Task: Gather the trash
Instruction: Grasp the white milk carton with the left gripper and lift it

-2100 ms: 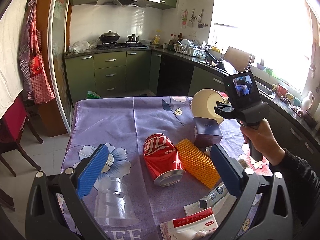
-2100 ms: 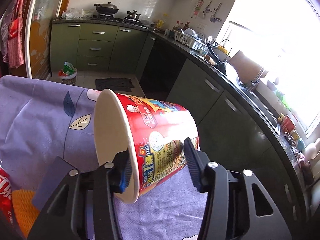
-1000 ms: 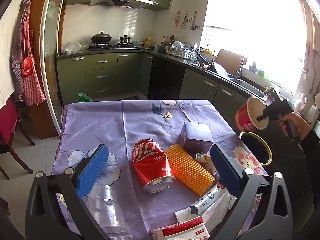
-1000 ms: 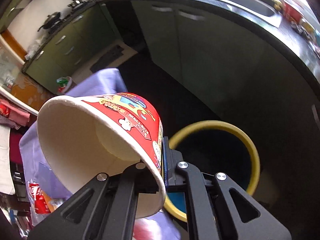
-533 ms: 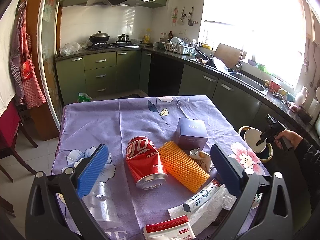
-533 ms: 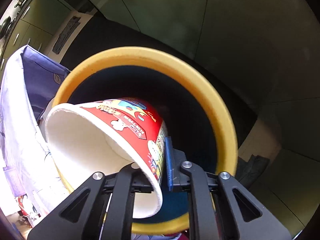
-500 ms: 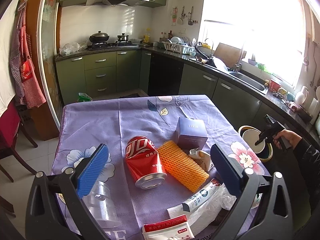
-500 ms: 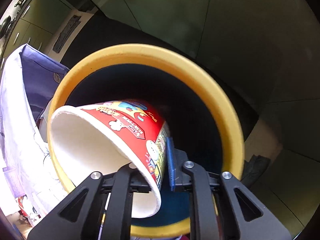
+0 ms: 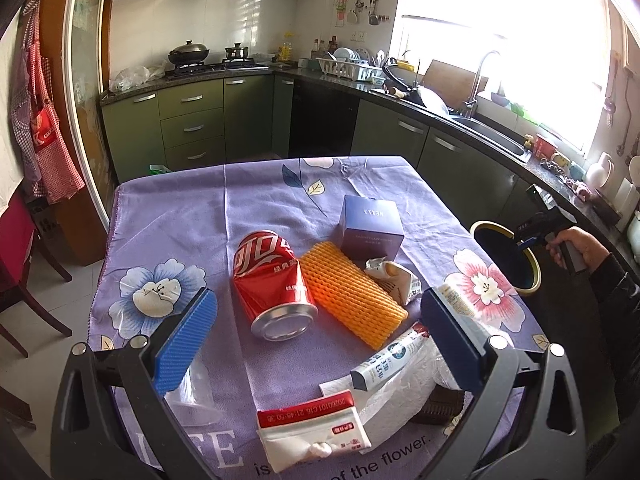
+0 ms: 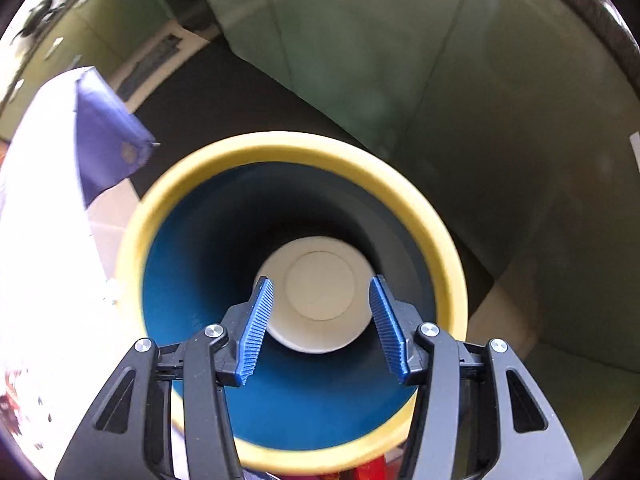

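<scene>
We have one noodle cup in the bin; right gripper has just been opening, empty. Left gripper released; can, box and wrappers remain.

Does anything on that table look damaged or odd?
Yes. The red can lies on its side, its wall dented and crumpled. Beside it, touching, an orange foam net also lies flat. Behind them the purple box stands upright and looks intact.

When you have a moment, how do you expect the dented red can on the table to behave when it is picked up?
The red can lies on its side, so a push would probably roll it. Its dented wall suggests it is empty, light and likely to crumple under a firm squeeze.
</scene>
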